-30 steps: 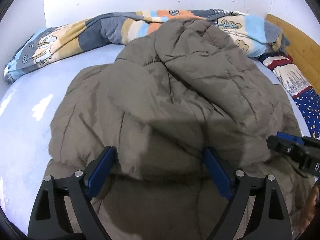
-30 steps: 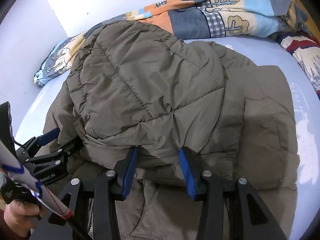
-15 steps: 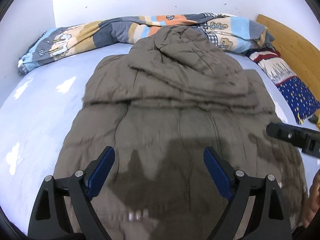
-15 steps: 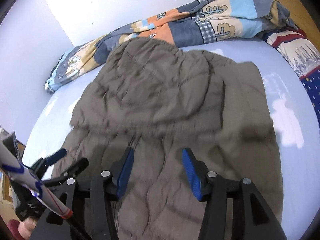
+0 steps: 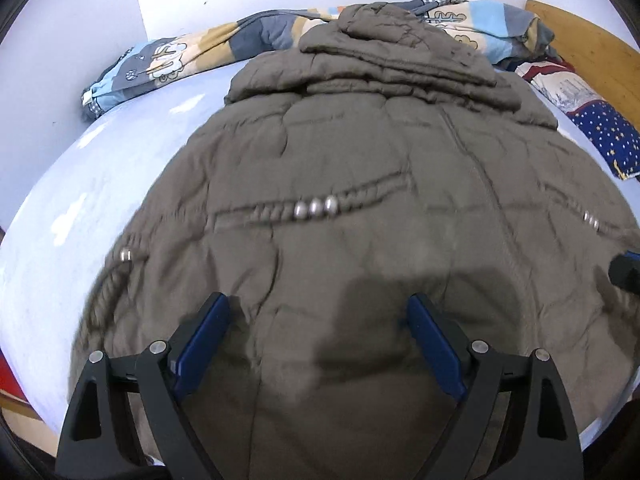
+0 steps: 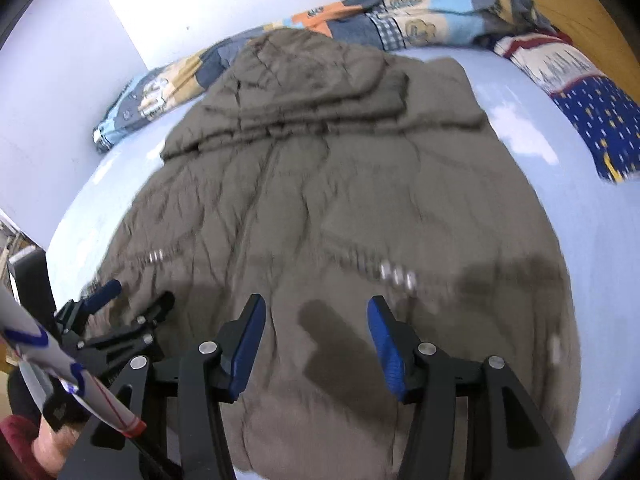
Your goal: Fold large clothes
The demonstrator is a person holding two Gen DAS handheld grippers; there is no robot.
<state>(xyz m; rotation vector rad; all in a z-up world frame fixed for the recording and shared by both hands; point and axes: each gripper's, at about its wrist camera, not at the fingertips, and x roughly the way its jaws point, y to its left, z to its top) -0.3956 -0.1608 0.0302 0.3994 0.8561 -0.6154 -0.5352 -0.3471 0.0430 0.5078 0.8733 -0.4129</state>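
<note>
Across the middle of both wrist views I have the padded olive coat (image 5: 360, 208) lying on the pale blue bed (image 5: 60, 240), filling most of each frame from the lower edge up toward the top centre. Its hood end (image 5: 384, 52) sits folded over onto the body as a thick stack near the top, just touching the patterned quilt (image 5: 168, 60) bunched along the wall. That top fold looks done, as far as I can judge; the long lower body is spread flat and unfolded, with its rows of metal snaps (image 5: 314, 208) showing across the middle, so I reckon at least one more fold of the hem end upward is left, and maybe a side tuck.

My left gripper (image 5: 320, 344) at the bottom of its own view stands wide apart with nothing between the blue pads, only the coat below. My right gripper (image 6: 316, 340) at the bottom centre of its view is released too, its jaws moving wider at this moment and empty, hovering above the cloth. In the right view the left gripper shows again at lower left, beside the coat's edge. A star-print pillow (image 6: 596, 124) lies at the upper right, apart from the coat.
</note>
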